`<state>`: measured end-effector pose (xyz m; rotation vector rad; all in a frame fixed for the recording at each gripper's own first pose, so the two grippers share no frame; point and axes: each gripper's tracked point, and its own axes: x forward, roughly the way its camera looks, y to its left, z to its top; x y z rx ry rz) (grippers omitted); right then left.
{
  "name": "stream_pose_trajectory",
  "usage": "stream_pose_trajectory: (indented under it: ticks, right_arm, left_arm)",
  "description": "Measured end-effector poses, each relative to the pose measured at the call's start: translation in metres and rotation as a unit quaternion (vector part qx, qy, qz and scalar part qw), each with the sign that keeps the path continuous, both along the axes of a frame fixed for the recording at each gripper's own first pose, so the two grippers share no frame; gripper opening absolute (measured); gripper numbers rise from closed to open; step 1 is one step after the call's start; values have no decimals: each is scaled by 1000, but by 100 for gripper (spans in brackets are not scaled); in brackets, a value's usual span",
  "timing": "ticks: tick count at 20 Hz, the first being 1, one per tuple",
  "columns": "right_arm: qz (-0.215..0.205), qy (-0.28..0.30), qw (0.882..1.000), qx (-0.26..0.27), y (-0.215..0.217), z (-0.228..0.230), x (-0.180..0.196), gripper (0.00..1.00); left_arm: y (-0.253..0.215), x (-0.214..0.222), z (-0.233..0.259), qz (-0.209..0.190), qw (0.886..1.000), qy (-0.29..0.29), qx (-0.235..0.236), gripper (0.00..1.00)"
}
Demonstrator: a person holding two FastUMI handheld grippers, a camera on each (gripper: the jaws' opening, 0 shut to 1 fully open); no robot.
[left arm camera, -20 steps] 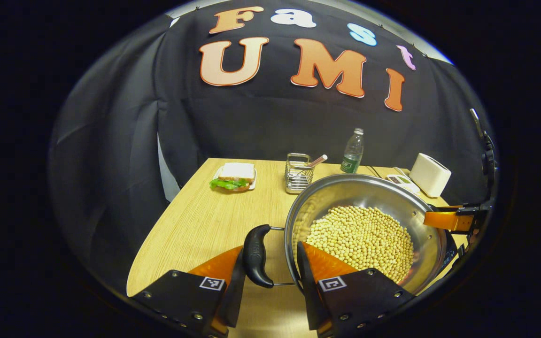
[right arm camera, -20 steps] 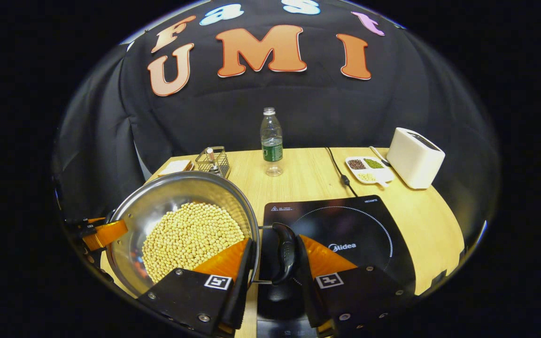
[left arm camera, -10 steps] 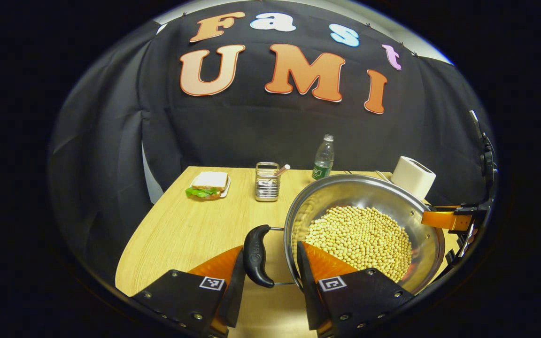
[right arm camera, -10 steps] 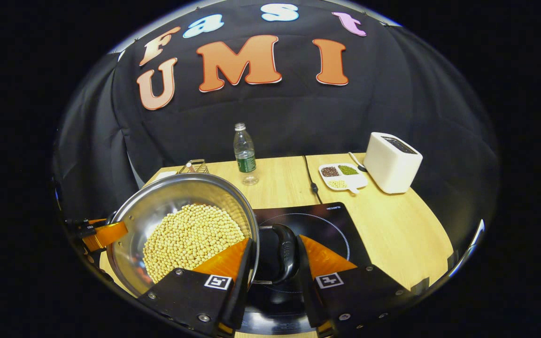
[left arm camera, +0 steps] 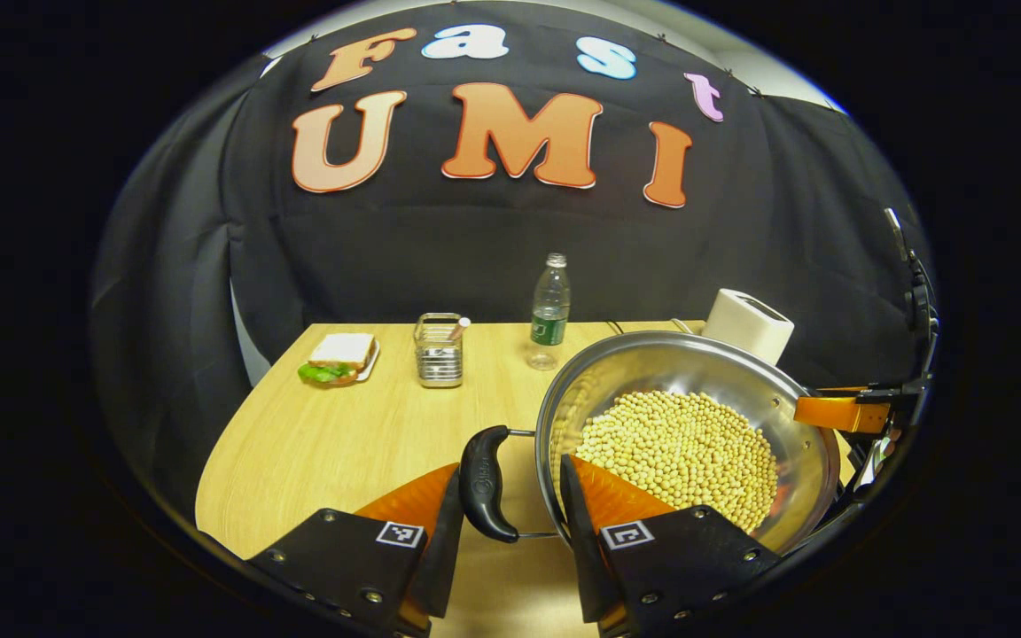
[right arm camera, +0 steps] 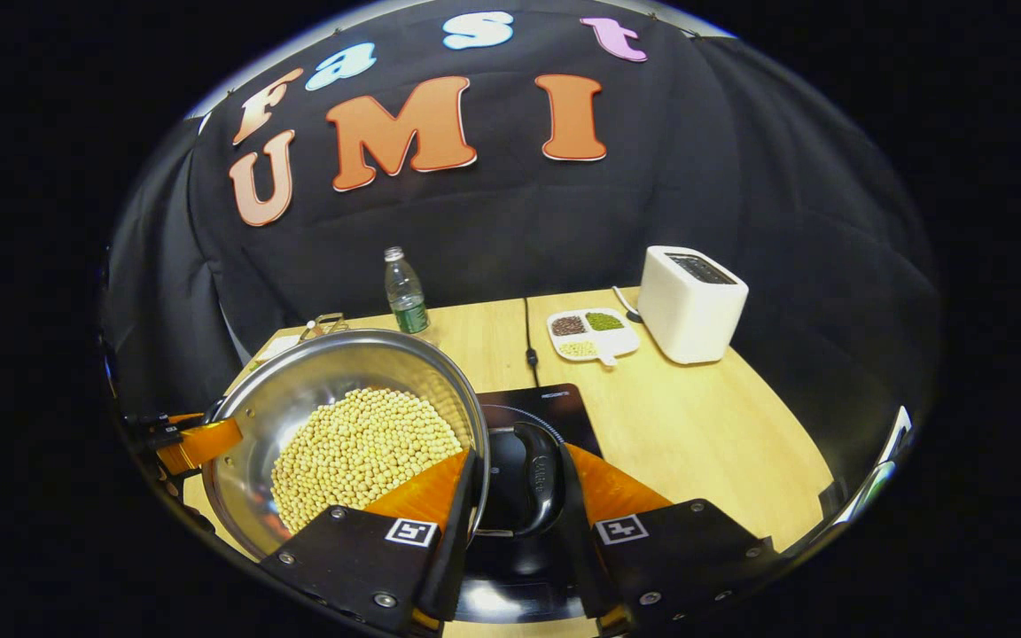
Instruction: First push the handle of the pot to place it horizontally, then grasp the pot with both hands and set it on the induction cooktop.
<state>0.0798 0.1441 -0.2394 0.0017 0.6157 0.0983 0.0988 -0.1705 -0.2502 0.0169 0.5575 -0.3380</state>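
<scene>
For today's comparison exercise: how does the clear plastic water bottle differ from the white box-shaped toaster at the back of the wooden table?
The clear plastic water bottle is tall, slim and see-through with a green label; the white box-shaped toaster is squat, broad and opaque. The bottle stands left of the black power cord, the toaster right of it. Both stand upright near the wooden table's far edge.

Beans [left arm camera: 679,447] in the pot [left arm camera: 697,363], above the cooktop [right arm camera: 555,403]; toaster [right arm camera: 690,301] and bottle [right arm camera: 404,292] behind.
</scene>
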Motion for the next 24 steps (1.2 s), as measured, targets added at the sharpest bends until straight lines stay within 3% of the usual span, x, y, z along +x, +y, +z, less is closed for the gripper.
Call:
stream_pose_trajectory:
  ticks: [1, 9, 16, 18, 19, 21, 23, 24]
  right_arm:
    - [-3, 0, 1000, -1, -9, 0, 1, 51]
    - [-20, 15, 1000, 3, -61, -15, 21, 51]
    - [-12, 23, 1000, 17, -70, -31, 40, 51]
    - [-9, 12, 1000, 25, -66, -22, 45, 51]
    - [-8, 16, 1000, 21, -67, -26, 43, 50]
    - [-14, 30, 999, 32, -72, -37, 40, 51]
    - [-23, 62, 996, 56, -79, -55, 34, 47]
    - [-24, 57, 995, 73, -82, -57, 32, 51]
  left_arm:
    - [-9, 0, -2, -3, 1000, 2, 0, 57]
    - [-69, -1, -19, -17, 1000, 21, 12, 58]
    - [-87, 10, -41, -9, 999, 33, 31, 57]
    - [-123, 9, -8, -54, 998, -4, -11, 58]
    - [-129, 7, 0, -66, 998, -19, 3, 52]
    - [-129, 5, -5, -63, 998, -22, 15, 55]
    - [-124, 3, -11, -47, 999, -1, -6, 55]
    - [-119, 3, -8, -39, 999, 0, -12, 55]
